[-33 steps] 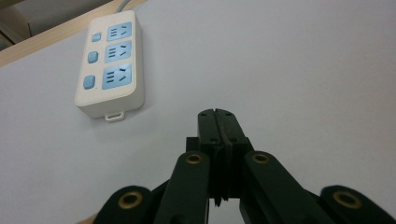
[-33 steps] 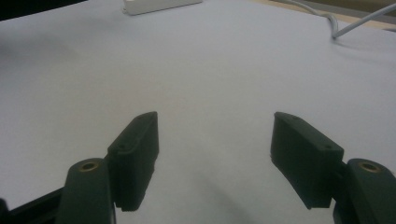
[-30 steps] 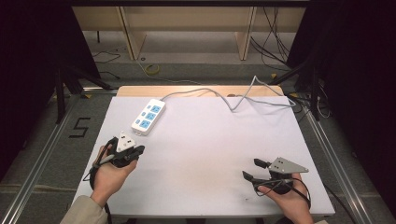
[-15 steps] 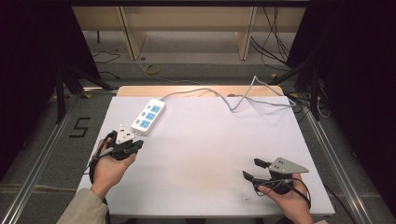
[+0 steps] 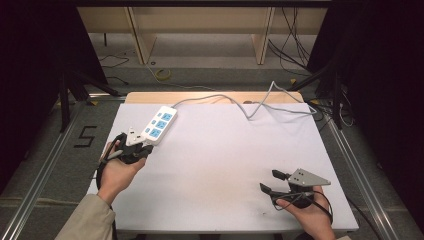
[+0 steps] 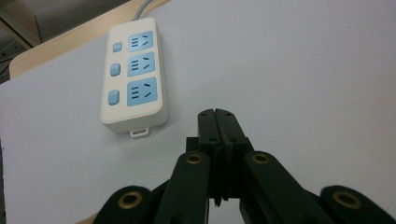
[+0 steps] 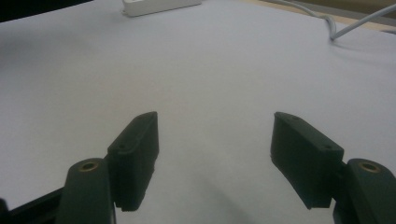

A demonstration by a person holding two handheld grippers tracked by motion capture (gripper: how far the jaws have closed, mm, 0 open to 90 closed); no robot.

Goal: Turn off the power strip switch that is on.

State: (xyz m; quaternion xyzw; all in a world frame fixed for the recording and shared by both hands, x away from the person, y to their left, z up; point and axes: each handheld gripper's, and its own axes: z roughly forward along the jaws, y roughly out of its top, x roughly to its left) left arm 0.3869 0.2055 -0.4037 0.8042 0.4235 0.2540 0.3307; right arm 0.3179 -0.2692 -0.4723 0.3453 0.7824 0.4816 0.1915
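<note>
The white three-socket power strip with blue outlets (image 5: 158, 125) lies at ten o'clock on the white bench (image 5: 225, 165), its grey cable (image 5: 260, 102) trailing toward one o'clock. The left hand-held gripper (image 5: 145, 148), jaws pressed together and empty, sits just beside the strip's near end without touching it. The right hand-held gripper (image 5: 268, 184) rests at five o'clock, jaws spread. Judging from this, nothing is grasped yet; the approach is nearly done, contact remains.
</note>
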